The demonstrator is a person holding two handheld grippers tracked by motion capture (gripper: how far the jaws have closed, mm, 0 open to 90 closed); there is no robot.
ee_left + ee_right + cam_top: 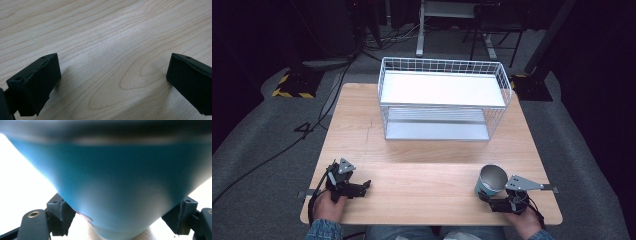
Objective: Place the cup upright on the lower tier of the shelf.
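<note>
Jaws on your right gripper [488,198] are clamped on the cup [490,181]: in the right gripper view both pads press the blue wall low down, one on each side, near the cup's base. They sit close together for this grip, no slack visible at either pad.

Cup is at the near right of the surface [422,150], upright or slightly tilted, open mouth up, interior grey. Whether its base touches the wood I can't tell.

Your left gripper [362,186] is at the near left, well apart from the cup. Left gripper view shows its jaws spread wide, bare wood grain between them, nothing held. They hang just over the surface; contact not clear.

Rack [443,100], white wire with two shelves, stands at the far middle of the surface, well apart from both grippers. Both shelves look bare.

Your hands hold the grippers from the near edge, cables trailing off both.
</note>
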